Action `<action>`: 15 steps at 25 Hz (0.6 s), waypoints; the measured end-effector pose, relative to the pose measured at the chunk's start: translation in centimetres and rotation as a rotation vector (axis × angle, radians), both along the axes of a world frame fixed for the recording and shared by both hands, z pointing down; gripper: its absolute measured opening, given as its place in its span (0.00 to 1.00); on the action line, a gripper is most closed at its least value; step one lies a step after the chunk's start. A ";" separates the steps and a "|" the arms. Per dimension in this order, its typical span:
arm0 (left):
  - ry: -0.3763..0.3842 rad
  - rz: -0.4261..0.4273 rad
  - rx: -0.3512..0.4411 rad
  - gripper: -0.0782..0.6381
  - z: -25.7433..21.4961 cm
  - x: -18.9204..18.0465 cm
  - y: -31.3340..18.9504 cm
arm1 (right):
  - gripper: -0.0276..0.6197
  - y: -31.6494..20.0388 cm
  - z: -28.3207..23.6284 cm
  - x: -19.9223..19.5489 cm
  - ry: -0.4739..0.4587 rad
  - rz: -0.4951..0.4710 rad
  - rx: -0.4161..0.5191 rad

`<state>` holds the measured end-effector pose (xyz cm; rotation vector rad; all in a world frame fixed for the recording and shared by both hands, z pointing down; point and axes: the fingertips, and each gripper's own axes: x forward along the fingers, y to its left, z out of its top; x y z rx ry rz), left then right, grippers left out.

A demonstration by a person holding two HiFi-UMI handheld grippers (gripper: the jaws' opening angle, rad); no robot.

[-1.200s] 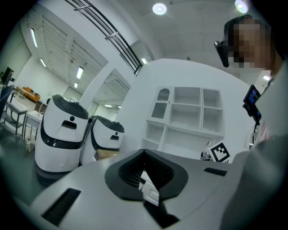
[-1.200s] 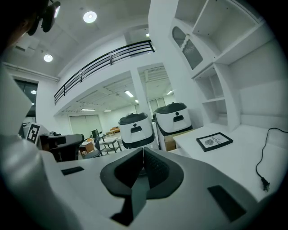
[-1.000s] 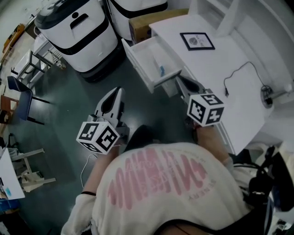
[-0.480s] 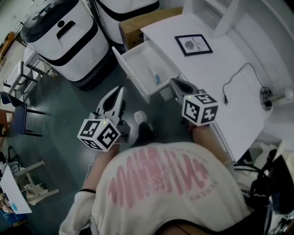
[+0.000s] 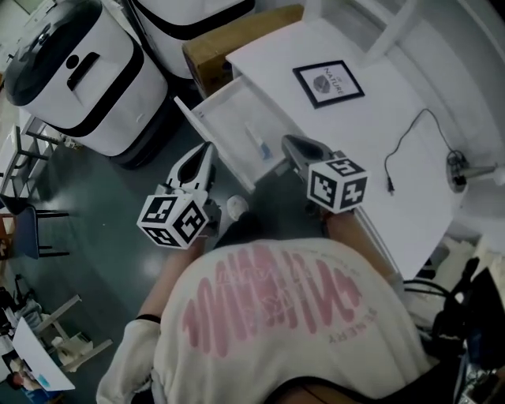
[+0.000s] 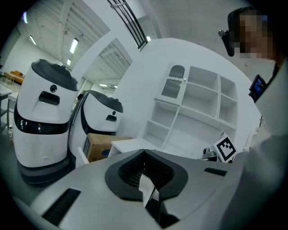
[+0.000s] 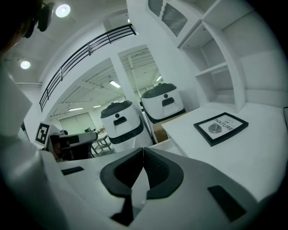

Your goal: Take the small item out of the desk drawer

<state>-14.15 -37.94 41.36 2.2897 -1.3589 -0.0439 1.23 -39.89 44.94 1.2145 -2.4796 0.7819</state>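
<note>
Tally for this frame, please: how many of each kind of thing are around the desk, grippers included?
Grippers: 2, left gripper and right gripper
White dome-topped machines: 2
Cardboard box: 1
Framed picture: 1
Cable: 1
Small item in the open drawer: 1
Total: 8

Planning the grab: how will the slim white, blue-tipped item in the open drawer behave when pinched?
The item looks slim and small, so it is probably light. Lying flat on the smooth drawer floor, it may skid or roll if nudged. Stiff or squeezable: too small to tell.
</note>
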 end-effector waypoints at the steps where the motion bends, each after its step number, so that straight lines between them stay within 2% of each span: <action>1: -0.004 0.006 -0.012 0.15 0.7 -0.1 -0.6 | 0.07 -0.5 1.0 -0.3 0.015 -0.007 -0.019; 8: -0.020 0.010 -0.126 0.15 6.0 -1.9 -3.7 | 0.07 -3.4 9.3 -1.8 0.128 -0.034 -0.172; 13: -0.028 0.001 -0.186 0.15 8.7 -3.4 -5.0 | 0.07 -4.2 16.1 -1.9 0.177 -0.028 -0.323; 14: -0.028 -0.006 -0.198 0.15 9.1 -3.7 -5.1 | 0.08 -4.2 17.2 -1.9 0.184 -0.030 -0.352; 15: -0.027 -0.016 -0.210 0.15 9.5 -4.2 -5.1 | 0.16 -4.2 18.3 -1.9 0.194 -0.036 -0.379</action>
